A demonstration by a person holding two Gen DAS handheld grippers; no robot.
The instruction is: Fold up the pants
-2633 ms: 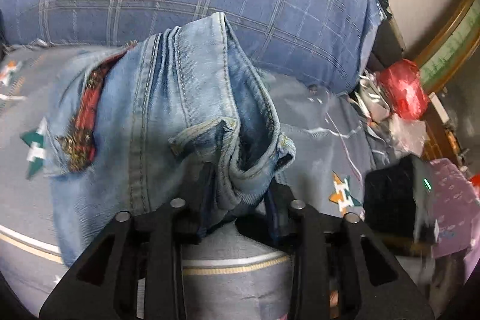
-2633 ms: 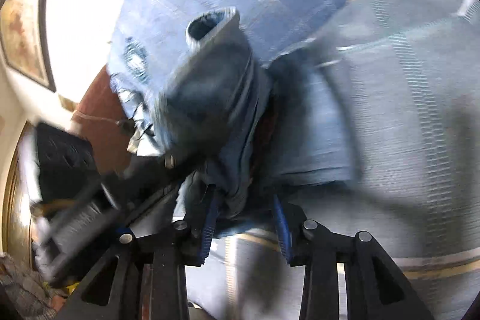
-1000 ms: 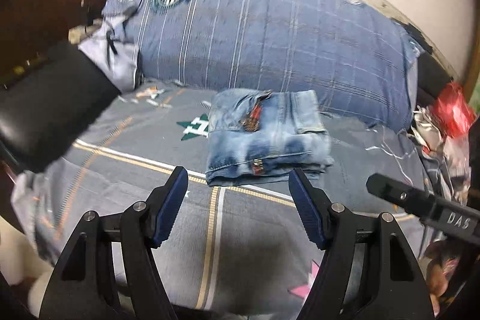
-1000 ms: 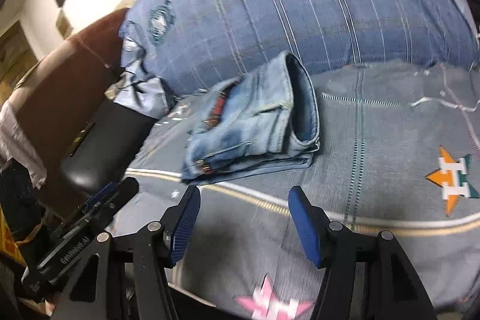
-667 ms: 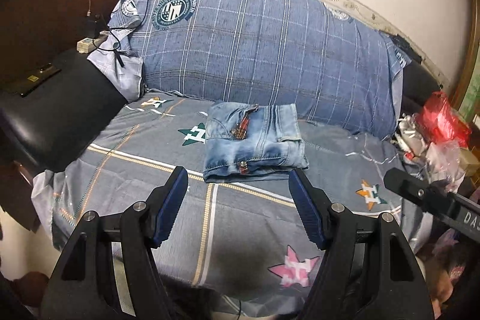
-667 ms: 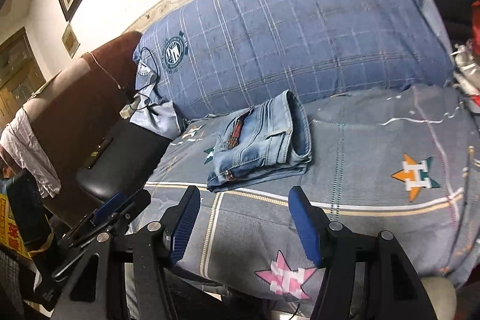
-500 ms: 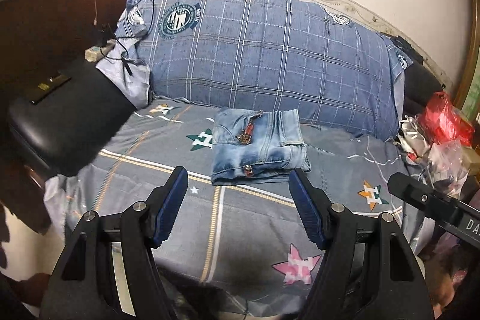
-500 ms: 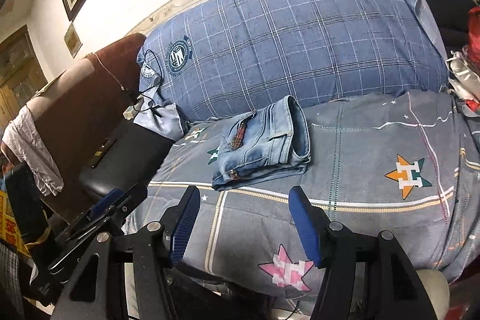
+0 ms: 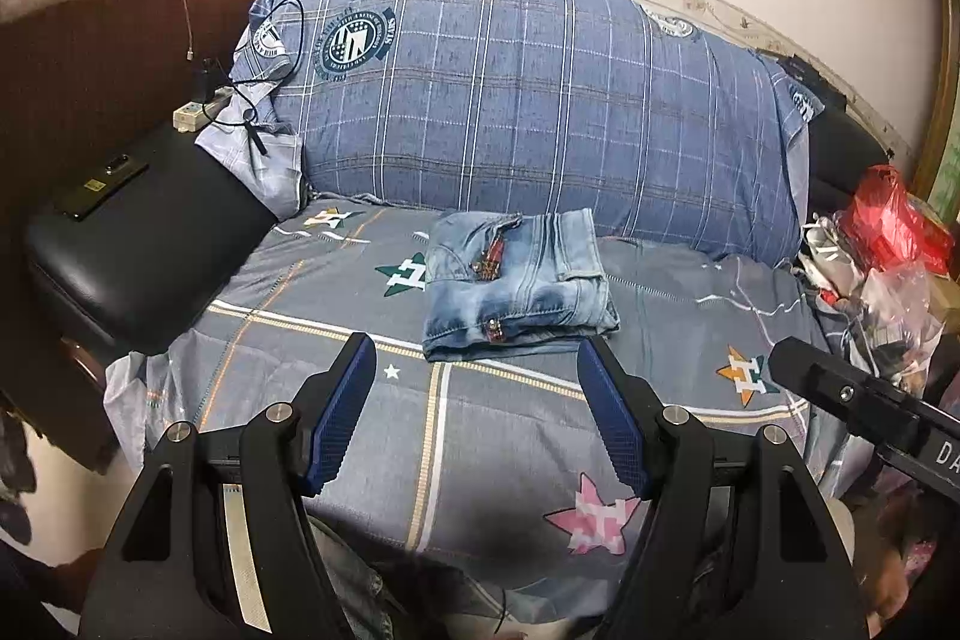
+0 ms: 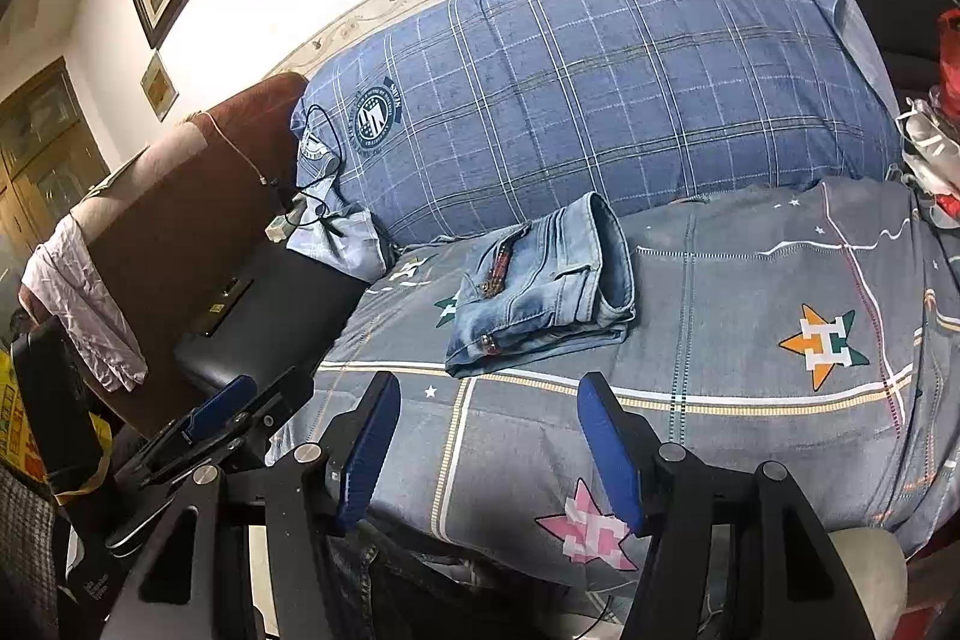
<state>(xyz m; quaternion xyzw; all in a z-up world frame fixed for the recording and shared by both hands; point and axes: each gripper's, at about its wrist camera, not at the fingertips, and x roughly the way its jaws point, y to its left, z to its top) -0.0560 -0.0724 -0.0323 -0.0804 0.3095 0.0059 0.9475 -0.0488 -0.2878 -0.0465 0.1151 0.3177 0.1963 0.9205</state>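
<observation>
Pants (image 9: 517, 280) are lying folded on the bed (image 9: 360, 436) ahead of both your tongs, left (image 9: 477, 409) and right (image 10: 489, 445) both gaping apart, gripping nothing.

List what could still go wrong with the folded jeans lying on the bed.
1. The folded jeans sit as a thick stack on a soft bed cover; the rounded fold on one side looks springy and might loosen.
2. Both the left gripper and the right gripper are open and clear of the denim, so nothing holds the layers if the bedding shifts.
</observation>
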